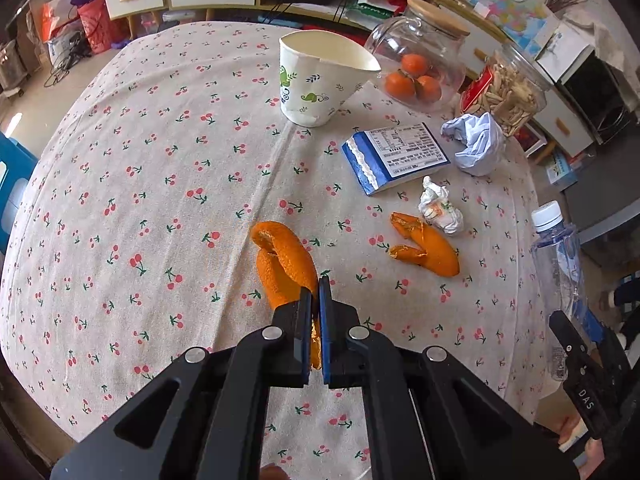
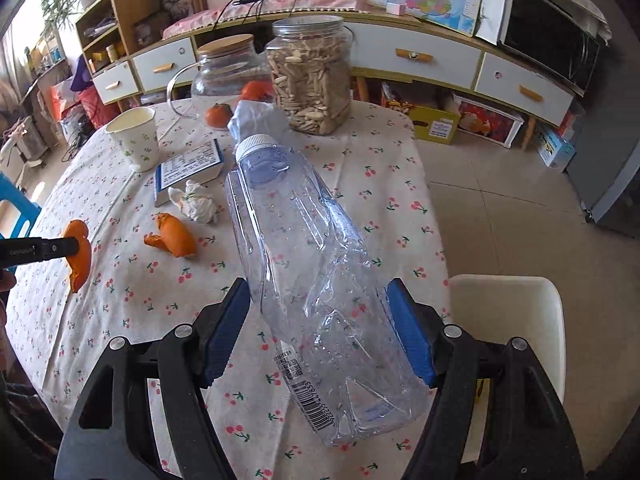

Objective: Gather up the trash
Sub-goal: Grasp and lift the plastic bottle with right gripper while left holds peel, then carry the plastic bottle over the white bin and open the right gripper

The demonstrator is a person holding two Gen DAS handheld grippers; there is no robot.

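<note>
Left gripper (image 1: 316, 288) pinches an orange peel (image 1: 280, 260), mid-bottom of frame, w/ a 2nd peel (image 1: 428, 246) to its right. Right gripper (image 2: 320, 300) squeezes a crushed bottle (image 2: 312, 264), center frame, above the cherry cloth (image 2: 380, 184)

**Hidden and cut off**

The orange peel (image 1: 286, 264) vanishes at its lower end between the left gripper's (image 1: 316, 292) pads. The small print on the blue-edged packet (image 1: 394, 156) is too fine to read. The plastic bottle (image 2: 316, 280) blocks the crumpled blue paper (image 2: 260, 118).
</note>
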